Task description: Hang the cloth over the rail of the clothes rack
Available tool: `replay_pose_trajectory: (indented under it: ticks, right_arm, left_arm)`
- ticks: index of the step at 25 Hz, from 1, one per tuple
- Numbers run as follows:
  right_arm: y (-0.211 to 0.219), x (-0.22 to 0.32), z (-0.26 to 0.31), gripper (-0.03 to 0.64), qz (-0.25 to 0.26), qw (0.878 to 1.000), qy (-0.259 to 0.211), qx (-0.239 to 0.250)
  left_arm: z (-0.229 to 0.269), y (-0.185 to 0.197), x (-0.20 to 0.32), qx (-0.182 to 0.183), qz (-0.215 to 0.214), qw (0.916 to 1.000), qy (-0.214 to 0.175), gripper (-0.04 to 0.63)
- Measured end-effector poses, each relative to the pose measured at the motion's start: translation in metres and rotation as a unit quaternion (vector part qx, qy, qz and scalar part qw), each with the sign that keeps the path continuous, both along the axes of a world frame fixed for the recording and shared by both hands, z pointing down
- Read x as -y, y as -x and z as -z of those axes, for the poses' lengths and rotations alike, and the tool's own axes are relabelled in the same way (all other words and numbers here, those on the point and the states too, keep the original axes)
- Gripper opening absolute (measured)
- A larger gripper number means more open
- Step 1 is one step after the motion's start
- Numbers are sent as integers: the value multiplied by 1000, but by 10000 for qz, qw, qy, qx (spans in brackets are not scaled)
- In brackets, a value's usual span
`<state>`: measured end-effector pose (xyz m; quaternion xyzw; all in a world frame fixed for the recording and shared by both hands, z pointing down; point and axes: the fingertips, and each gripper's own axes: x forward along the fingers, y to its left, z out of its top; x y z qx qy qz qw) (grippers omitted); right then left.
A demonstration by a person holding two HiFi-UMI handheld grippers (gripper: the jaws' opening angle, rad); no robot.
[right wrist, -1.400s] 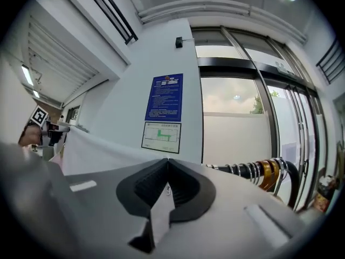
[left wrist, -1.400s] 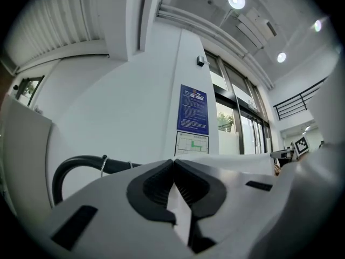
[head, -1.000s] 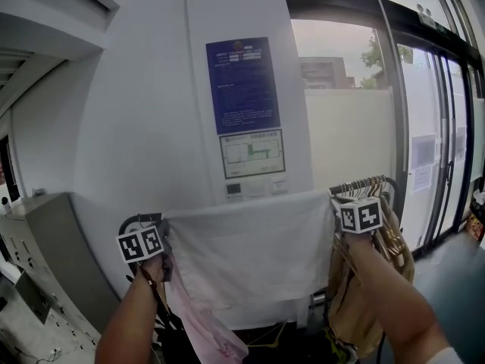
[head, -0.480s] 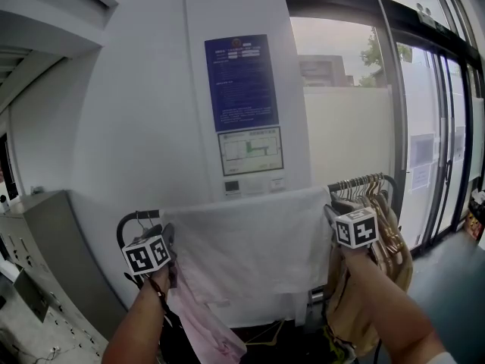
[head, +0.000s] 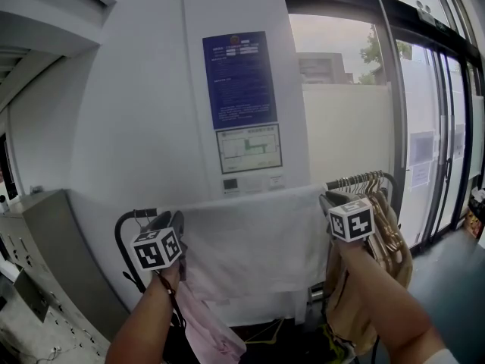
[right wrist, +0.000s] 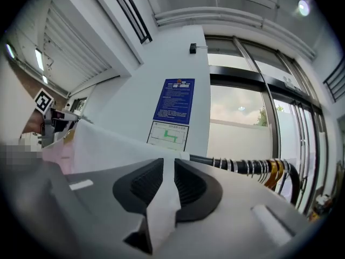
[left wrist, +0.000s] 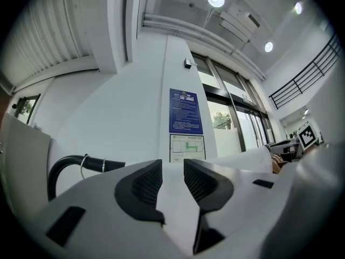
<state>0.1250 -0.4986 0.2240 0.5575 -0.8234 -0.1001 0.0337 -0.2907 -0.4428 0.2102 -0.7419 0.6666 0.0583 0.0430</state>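
My left gripper [left wrist: 171, 169] is released: its 2 jaws have just been opening and stand apart, with the top edge of the white cloth [head: 250, 241] lying loose between them at the rail [right wrist: 242, 166]. My right gripper [right wrist: 168, 172] has just been opening too. A fold of the cloth stands between its pads, slack as far as I can judge. The cloth drapes over the rail and hangs below it, with the hangers [right wrist: 272, 169] on the rail past its right corner. I judge this the let-go step. Next I must draw both grippers straight back from the rail so that neither pad drags the cloth off.
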Motion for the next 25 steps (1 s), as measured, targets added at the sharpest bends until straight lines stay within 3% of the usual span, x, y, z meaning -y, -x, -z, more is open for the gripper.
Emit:
replay_pose_trajectory:
  ticks: [5,11,17,25]
  right_arm:
    - [-9,13,15,61,-312,9987,23,-409]
    - [-13,27,5,64,-453,9963,194,-710]
    - [-16,34,6,14,-518,9948,217,-844]
    - [-17,31,23,8,-502,9960,87,-731]
  left_arm:
    - [20,-15,12,229,-80,9997,39,126]
    - [23,-16,20,148,-127,9998,29,124]
    - [19,-14,25,103,-138,9998,70,126]
    - [24,-12,25,136,-105,9998,46,124]
